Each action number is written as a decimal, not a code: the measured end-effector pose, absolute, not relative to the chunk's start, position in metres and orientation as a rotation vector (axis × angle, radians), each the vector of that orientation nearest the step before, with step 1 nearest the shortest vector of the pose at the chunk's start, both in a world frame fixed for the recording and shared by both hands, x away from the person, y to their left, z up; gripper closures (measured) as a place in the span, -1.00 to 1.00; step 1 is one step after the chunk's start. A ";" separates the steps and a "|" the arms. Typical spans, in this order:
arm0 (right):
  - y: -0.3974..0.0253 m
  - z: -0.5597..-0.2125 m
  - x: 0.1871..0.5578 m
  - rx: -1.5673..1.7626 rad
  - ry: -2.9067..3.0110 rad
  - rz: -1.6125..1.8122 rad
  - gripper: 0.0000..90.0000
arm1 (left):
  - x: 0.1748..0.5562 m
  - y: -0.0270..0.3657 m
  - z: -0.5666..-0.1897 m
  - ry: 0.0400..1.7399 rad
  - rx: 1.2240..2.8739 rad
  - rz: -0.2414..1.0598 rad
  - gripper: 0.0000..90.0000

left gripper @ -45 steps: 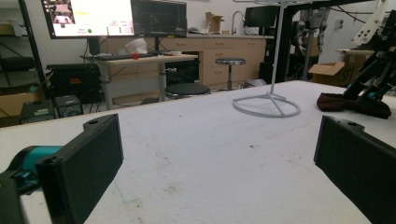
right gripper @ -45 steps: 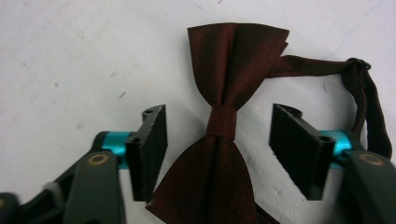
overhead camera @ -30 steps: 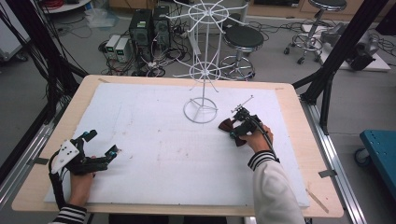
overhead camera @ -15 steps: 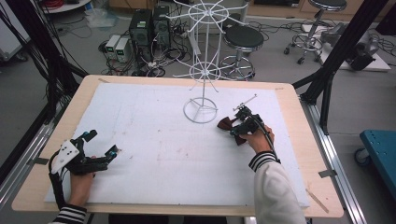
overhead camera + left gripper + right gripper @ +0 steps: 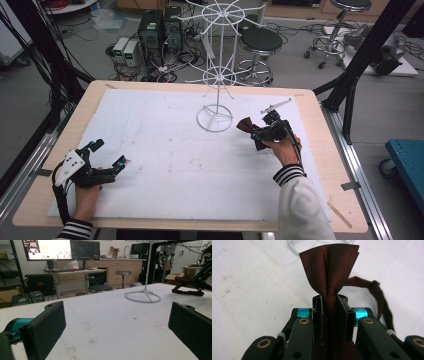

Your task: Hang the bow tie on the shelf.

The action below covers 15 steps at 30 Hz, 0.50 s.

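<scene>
The right gripper (image 5: 256, 134) clamps a dark red bow tie (image 5: 332, 275) at its middle, the jaws pressed against the fabric on both sides, one wing fanning out beyond the tips and a thin strap (image 5: 377, 293) looping off to the side. It sits just beside the ring base of the white wire stand (image 5: 215, 119), on that base's right in the high view. The left gripper (image 5: 107, 167) rests well apart from the stand, toward the near left, jaws spread wide with nothing between them.
</scene>
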State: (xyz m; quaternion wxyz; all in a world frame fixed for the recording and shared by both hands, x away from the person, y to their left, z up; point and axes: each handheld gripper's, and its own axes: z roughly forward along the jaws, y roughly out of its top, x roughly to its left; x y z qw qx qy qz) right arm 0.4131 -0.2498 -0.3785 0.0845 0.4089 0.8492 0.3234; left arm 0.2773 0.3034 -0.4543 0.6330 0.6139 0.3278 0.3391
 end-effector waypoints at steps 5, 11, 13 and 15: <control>-0.258 -0.370 0.409 1.232 2.473 1.055 0.72 | 0.277 0.303 -0.454 0.750 1.405 0.776 -0.96; -0.265 -0.362 0.405 1.232 2.411 1.171 0.72 | 0.277 0.303 -0.454 0.750 1.405 0.776 -0.96; -0.267 -0.360 0.403 1.233 2.395 1.197 0.72 | 0.277 0.303 -0.454 0.750 1.403 0.777 -0.96; -0.270 -0.357 0.402 1.226 2.375 1.216 0.72 | 0.277 0.303 -0.454 0.750 1.404 0.777 -0.96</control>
